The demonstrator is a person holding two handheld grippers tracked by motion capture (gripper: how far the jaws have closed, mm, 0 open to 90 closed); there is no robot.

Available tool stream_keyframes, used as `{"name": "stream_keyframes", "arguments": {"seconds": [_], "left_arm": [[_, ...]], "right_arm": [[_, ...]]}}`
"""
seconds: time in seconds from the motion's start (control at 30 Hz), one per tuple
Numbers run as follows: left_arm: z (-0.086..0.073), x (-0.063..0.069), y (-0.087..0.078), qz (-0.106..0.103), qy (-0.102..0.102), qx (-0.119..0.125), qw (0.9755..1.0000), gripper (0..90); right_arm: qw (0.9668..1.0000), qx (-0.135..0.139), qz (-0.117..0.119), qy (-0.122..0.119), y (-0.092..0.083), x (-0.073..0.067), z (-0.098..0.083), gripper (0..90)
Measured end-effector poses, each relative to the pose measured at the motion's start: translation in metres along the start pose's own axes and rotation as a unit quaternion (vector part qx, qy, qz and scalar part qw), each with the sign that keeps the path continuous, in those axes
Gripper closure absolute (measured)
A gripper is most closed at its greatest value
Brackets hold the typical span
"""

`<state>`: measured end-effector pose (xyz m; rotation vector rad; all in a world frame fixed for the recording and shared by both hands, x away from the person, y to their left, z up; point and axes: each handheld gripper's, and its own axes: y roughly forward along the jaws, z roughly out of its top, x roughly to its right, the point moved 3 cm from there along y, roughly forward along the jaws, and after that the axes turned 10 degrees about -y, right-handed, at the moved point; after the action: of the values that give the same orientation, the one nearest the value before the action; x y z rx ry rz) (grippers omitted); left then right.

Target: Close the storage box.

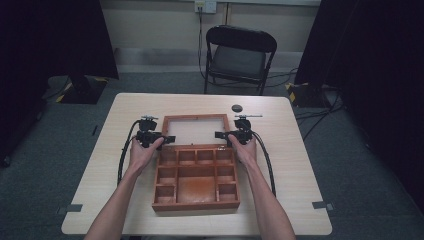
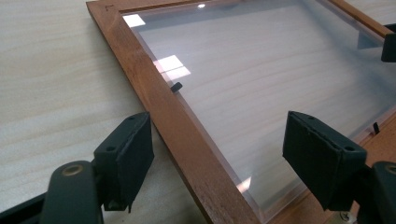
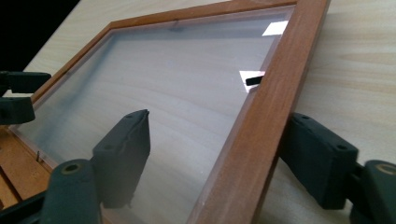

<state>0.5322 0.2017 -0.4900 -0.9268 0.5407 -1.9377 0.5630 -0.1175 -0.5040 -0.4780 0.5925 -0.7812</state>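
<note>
A wooden box (image 1: 196, 205) with several empty compartments stands open on the table. Its glass-paned lid (image 1: 196, 117) is swung back behind it. My left gripper (image 1: 169, 139) is open astride the lid's left rail (image 2: 159, 88), one jaw outside on the table side and one over the glass (image 2: 261, 70), with gaps on both sides. My right gripper (image 1: 220, 134) is open astride the right rail (image 3: 271, 102). Its outer jaw lies close against the wood, and its inner jaw stands off over the pane (image 3: 177, 84).
A small dark round object (image 1: 237, 107) lies on the table (image 1: 145, 107) behind the lid's right corner. A black folding chair (image 1: 240, 55) stands past the far edge. Cables trail from both grippers along the forearms.
</note>
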Motion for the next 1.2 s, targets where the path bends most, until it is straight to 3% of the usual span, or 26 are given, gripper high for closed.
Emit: {"name": "stream_keyframes", "arguments": {"seconds": [0.2,0.5,0.57,0.77,1.2], "left_arm": [[0.002,-0.001,-0.002,-0.013,-0.013,0.002,0.9998,23.8],[0.006,0.002,-0.005,-0.001,0.005,0.004,1.0,23.2],[0.007,0.001,-0.004,-0.016,-0.009,0.001,0.9998,23.6],[0.008,0.005,-0.006,-0.007,0.008,0.011,0.9999,23.1],[0.013,0.009,-0.013,-0.006,0.012,0.032,0.9994,27.3]], "right_arm": [[0.9996,0.024,-0.005,-0.01,-0.008,0.001,0.003,33.5],[0.9987,0.043,-0.014,-0.023,-0.015,-0.001,0.008,39.5],[0.9984,0.049,-0.013,-0.027,-0.016,-0.001,0.008,40.3],[0.9976,0.059,-0.014,-0.032,-0.019,-0.002,0.01,43.0],[0.9957,0.076,-0.017,-0.051,-0.03,-0.006,0.017,49.8]]}}
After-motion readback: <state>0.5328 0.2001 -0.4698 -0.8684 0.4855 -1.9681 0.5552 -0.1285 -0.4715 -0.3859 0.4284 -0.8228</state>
